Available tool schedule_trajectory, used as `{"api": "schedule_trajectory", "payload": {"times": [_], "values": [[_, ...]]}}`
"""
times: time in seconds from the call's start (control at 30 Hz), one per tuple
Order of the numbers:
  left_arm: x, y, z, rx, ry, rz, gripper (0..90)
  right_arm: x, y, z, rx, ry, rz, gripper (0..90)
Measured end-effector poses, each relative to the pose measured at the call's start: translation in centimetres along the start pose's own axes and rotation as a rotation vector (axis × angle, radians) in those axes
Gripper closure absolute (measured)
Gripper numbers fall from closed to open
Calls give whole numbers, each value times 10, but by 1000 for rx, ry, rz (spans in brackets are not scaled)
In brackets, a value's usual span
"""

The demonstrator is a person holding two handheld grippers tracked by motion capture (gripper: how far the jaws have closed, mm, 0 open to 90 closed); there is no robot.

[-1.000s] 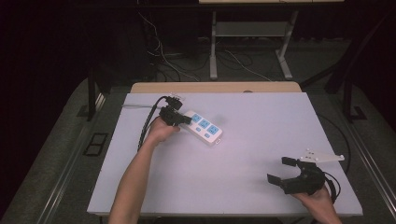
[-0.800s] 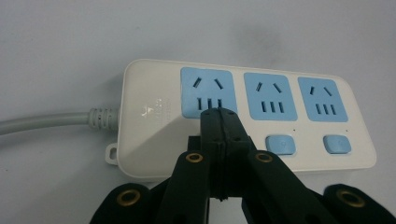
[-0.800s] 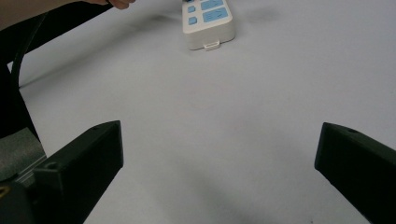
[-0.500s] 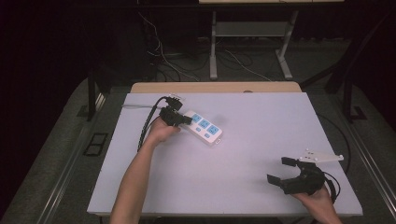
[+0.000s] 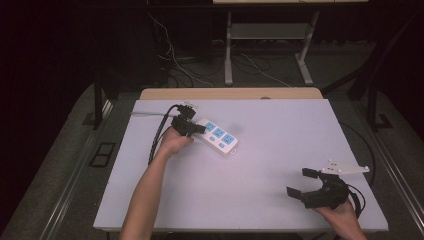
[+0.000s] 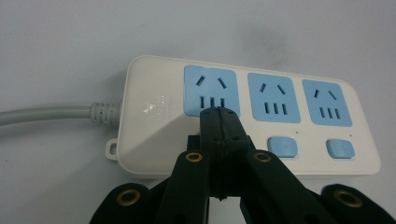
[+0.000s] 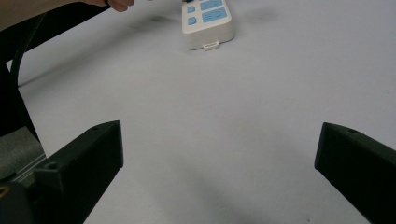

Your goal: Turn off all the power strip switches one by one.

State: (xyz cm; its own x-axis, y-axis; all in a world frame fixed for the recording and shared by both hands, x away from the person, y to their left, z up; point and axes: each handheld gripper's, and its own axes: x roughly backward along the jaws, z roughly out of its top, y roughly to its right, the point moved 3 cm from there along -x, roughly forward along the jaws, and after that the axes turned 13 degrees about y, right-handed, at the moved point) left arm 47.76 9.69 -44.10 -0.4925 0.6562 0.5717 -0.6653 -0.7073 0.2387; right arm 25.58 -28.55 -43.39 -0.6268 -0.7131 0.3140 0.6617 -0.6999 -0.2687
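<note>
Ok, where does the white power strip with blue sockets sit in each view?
High view: white power strip with blue sockets, left of centre, at the left gripper.
Left gripper view: centre, behind the shut fingers.
Right gripper view: top centre.
Shared landmark: its blue switch buttons.

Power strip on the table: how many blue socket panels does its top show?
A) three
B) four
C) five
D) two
A: the left gripper view shows three blue socket panels in a row on the white power strip, behind the shut left gripper.
</note>
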Motion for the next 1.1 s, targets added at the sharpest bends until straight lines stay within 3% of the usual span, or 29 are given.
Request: {"api": "schedule_trajectory", "payload": {"times": [0.7,0.83,0.93,1.1], "values": [[0,2,1,-10,-1,15,894,-1,2,0,-5,-2,-2,10],[5,2,4,-23,64,44,895,-1,2,0,-8,-1,-4,10],[9,0,5,6,107,40,894,-1,2,-1,-7,-2,-3,9],[17,-1,7,16,143,33,892,-1,2,0,-9,0,-3,10]]}}
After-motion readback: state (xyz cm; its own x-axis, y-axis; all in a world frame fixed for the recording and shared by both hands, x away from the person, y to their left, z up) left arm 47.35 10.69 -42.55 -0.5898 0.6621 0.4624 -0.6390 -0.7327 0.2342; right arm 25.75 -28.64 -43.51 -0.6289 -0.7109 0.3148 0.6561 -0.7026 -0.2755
